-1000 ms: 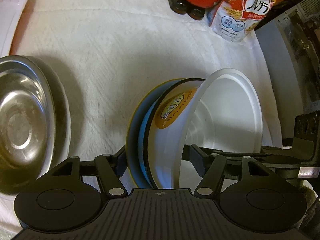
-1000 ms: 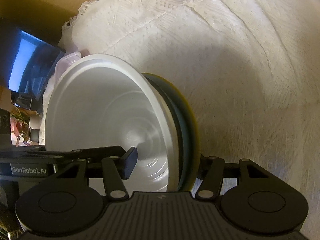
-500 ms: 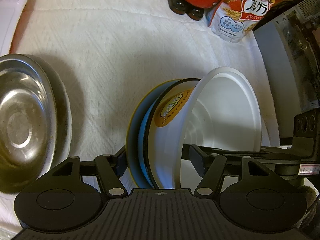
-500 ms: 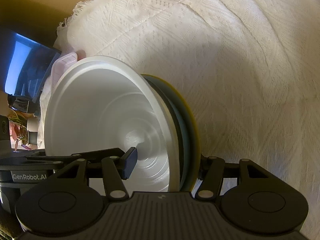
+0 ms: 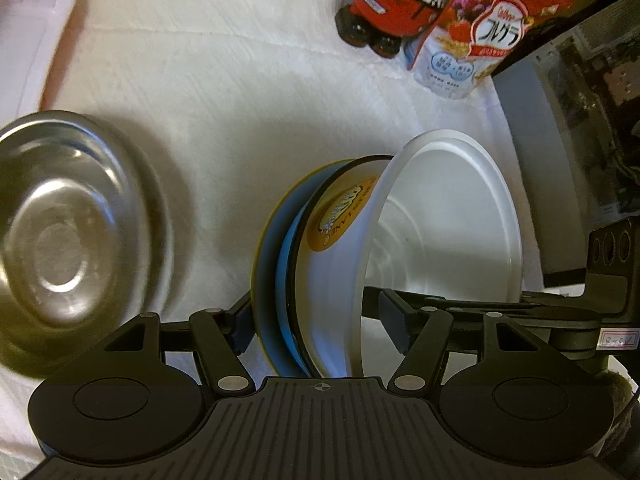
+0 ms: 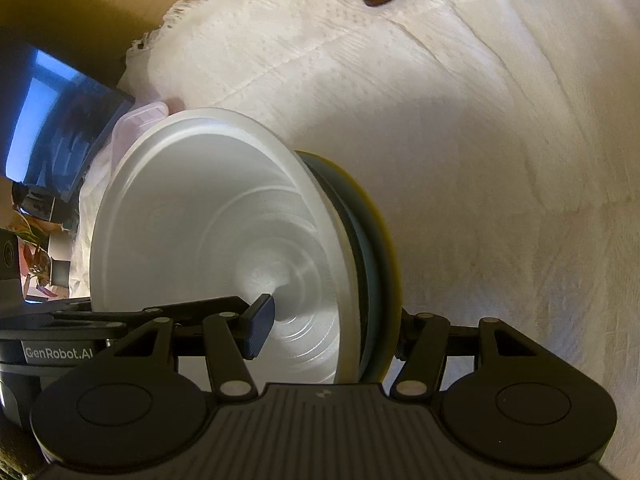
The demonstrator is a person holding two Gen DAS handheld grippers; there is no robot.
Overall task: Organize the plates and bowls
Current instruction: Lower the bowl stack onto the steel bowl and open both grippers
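You are working in a home, at a dining-type desk covered with a white textured tablecloth whose fringed edge hangs off the far left corner. At the desk's far edge stand a cereal bag and a red toy figure; household dishes, including a steel bowl, sit near its left edge.

A: Warm, dim light; glare streaks the steel bowl, whose edge smears with motion blur.

B: Soft shadows fall across the white cloth; fisheye bends and darkens both frames' corners.
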